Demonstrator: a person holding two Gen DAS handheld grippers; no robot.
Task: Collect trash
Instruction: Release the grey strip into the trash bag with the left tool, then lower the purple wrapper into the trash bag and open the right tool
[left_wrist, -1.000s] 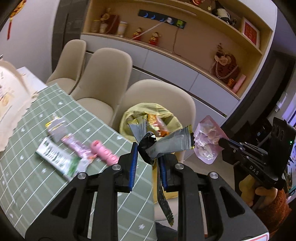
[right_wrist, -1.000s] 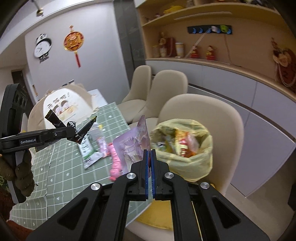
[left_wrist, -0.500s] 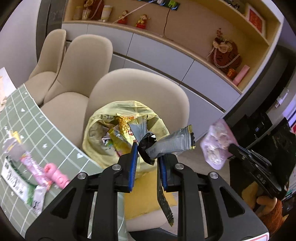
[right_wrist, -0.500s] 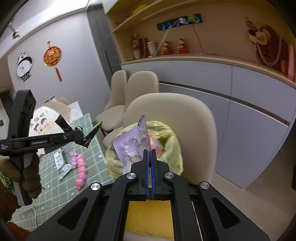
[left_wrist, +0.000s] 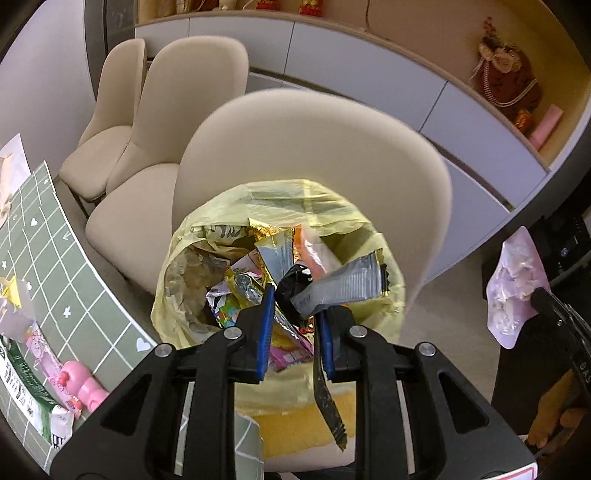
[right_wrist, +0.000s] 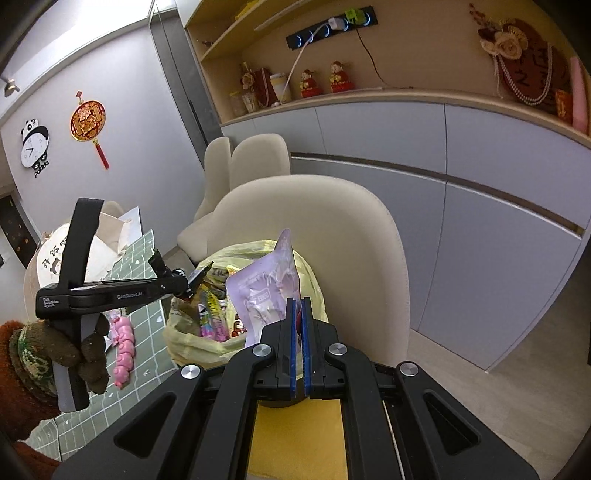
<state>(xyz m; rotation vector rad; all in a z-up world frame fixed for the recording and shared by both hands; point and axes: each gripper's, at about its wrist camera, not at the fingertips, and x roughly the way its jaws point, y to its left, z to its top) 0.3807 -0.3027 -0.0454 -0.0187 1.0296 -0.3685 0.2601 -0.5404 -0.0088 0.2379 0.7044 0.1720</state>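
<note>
- Left wrist view: the left gripper (left_wrist: 293, 317) pinches a crumpled wrapper (left_wrist: 332, 290), black on one side and silver on the other, with a ragged dark strip that hangs down below the blue pads. The lettering on the silver part is too small to read.
- Under it stands one yellow trash bag (left_wrist: 207, 243), open at the top, on the seat of a beige chair (left_wrist: 314, 140). The bag is full of wrappers: gold, orange, silver and some many-coloured ones.
- Three beige chairs stand in a row beside the green checked tablecloth (left_wrist: 70, 273). On the cloth lie a pink pig-shaped packet (left_wrist: 83, 384) and a green and white pack (left_wrist: 27, 391); its print cannot be read.
- At the right edge the right gripper (left_wrist: 554, 314) holds a pale purple pouch (left_wrist: 513, 284) with white pieces inside. The letters "DAS" show on the gripper's body.
- Right wrist view: the right gripper (right_wrist: 299, 317) has its jaws pressed together on the lower edge of the purple pouch (right_wrist: 266, 291), which stands upright just over the yellow bag (right_wrist: 195, 343). Its label is blurred.
- The left gripper (right_wrist: 184, 282), held in a brown gloved hand (right_wrist: 79, 350), carries the words "GenRobot.AI". Its tips with the dark wrapper are over the bag's mouth.
- On the wall hangs one panda clock (right_wrist: 34, 146) marked "panda" and one red and gold ornament (right_wrist: 88, 123).
</note>
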